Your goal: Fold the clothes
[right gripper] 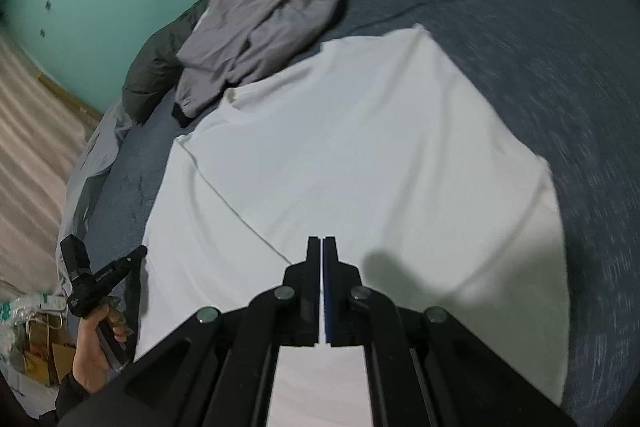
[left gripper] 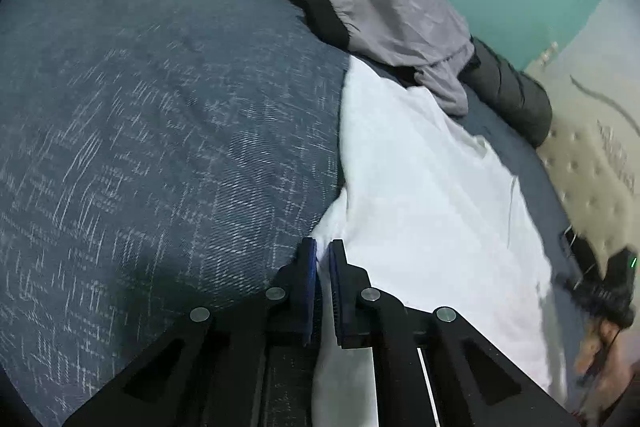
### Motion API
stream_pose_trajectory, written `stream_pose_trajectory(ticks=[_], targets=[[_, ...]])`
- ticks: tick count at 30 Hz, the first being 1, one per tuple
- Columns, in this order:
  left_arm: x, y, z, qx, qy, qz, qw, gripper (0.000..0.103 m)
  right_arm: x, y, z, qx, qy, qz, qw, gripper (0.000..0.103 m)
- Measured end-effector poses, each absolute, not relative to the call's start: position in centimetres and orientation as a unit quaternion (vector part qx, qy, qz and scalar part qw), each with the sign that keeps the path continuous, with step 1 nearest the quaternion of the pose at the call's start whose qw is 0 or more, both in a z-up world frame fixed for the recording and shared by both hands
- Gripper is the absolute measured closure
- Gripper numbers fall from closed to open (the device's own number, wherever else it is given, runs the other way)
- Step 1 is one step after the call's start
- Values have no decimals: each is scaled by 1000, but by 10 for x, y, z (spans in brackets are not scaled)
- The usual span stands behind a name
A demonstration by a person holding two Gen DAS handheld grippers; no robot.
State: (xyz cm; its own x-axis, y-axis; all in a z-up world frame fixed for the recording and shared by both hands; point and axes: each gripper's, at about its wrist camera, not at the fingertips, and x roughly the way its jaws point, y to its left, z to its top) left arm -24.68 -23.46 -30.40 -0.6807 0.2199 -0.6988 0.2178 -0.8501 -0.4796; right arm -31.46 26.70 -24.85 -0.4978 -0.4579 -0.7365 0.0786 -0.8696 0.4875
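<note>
White shirt [left gripper: 420, 167] edge pinched between left fingers [left gripper: 310, 267], right fingers [right gripper: 316, 267] closed empty above it

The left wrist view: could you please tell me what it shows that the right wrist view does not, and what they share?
Only the left wrist view shows the left claw nipping the white shirt's edge, and a pale tufted headboard. Only the right wrist view shows the shut right claw empty above the shirt, and the floor. Both share the shirt, the grey garment and the blue bedspread.
</note>
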Motion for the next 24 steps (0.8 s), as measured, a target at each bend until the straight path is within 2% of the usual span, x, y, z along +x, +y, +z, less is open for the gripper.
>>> stream_pose_trajectory(ticks=[3, 11, 12, 14, 15, 24], targets=[[-244, -239, -303, -394, -291, 872, -6, 97, -310, 274, -251, 473, -206, -842, 154, 102], [-242, -241, -296, -385, -263, 884, -30, 97, -319, 259, -252, 478, -176, -845, 162, 100], [-243, -241, -297, -388, -264, 883, -28, 97, -322, 254, -251, 477, -166, -846, 168, 97], [-244, -239, -299, -392, -267, 880, -25, 97, -329, 242, -249, 473, -149, -849, 184, 81], [-244, -239, -300, -394, -267, 879, -25, 97, -333, 238, -249, 475, -146, -846, 193, 69], [-245, -239, -302, -397, -266, 878, -25, 97, -378, 170, -262, 490, -76, -827, 266, 69]])
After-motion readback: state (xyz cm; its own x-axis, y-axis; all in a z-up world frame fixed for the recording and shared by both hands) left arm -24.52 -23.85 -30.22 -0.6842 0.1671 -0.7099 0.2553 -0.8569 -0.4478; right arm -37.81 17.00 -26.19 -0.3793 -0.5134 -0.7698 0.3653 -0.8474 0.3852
